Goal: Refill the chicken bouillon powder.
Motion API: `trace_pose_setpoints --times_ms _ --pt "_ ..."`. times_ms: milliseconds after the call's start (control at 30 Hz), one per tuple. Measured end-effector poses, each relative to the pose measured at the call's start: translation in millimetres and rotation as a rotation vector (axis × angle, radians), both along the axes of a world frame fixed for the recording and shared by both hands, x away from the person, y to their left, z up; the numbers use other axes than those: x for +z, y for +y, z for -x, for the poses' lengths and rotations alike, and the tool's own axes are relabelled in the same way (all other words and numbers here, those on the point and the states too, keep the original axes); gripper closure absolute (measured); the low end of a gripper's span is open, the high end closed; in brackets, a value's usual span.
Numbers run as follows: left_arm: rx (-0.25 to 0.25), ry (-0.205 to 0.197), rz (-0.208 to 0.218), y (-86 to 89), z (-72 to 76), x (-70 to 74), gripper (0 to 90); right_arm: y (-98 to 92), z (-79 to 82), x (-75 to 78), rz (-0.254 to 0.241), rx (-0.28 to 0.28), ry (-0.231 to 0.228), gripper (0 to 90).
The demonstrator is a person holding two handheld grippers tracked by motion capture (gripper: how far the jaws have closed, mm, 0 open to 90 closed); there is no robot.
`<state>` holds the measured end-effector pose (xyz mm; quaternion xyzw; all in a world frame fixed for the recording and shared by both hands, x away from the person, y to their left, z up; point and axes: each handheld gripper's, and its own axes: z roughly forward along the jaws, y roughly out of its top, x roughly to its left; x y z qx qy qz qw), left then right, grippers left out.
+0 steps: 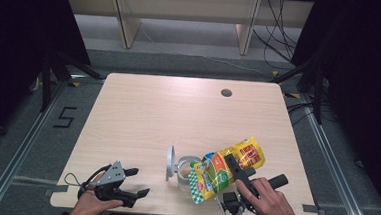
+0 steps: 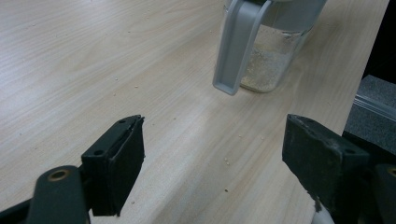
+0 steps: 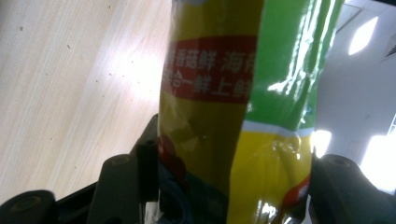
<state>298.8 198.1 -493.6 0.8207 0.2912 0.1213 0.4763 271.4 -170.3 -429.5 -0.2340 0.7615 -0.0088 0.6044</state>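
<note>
A yellow and green snack bag (image 1: pixel 224 170) hangs tilted above the table's front right part, its lower end over a glass jar (image 1: pixel 187 171). My right gripper (image 1: pixel 231 163) is shut on the bag, one black jaw lying across its top. In the right gripper view both jaws press the bag (image 3: pixel 243 93) from either side, with my right gripper (image 3: pixel 229 186) low in that view. The jar's grey flip lid (image 1: pixel 170 162) stands open to its left. My left gripper (image 1: pixel 141 181) rests at the front left, open and holding nothing. In the left gripper view, that gripper (image 2: pixel 212 140) faces the jar (image 2: pixel 271 60), which holds pale grains, and its lid (image 2: pixel 238 46).
The wooden table (image 1: pixel 168 111) has a round cable hole (image 1: pixel 226 93) at the back right. Small crumbs lie on the wood near the jar. Wooden shelf legs and cables are on the floor behind the table, and a "5" mark (image 1: pixel 65 117) is on the floor at the left.
</note>
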Motion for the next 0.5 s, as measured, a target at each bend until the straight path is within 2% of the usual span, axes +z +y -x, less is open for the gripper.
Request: trace_pose_setpoints --times_ms 267,367,500 --pt "-0.003 0.006 -0.007 0.5 0.3 0.8 20.5 0.0 1.2 -2.0 -0.017 -0.013 0.004 48.0" --pt "-0.009 0.009 -0.004 0.8 -0.1 0.8 20.5 1.1 0.1 -1.2 0.002 0.003 -0.004 48.0" --pt "-0.011 0.014 -0.004 0.8 0.1 1.2 20.5 0.5 0.8 -1.4 0.001 0.0 -0.007 48.0"
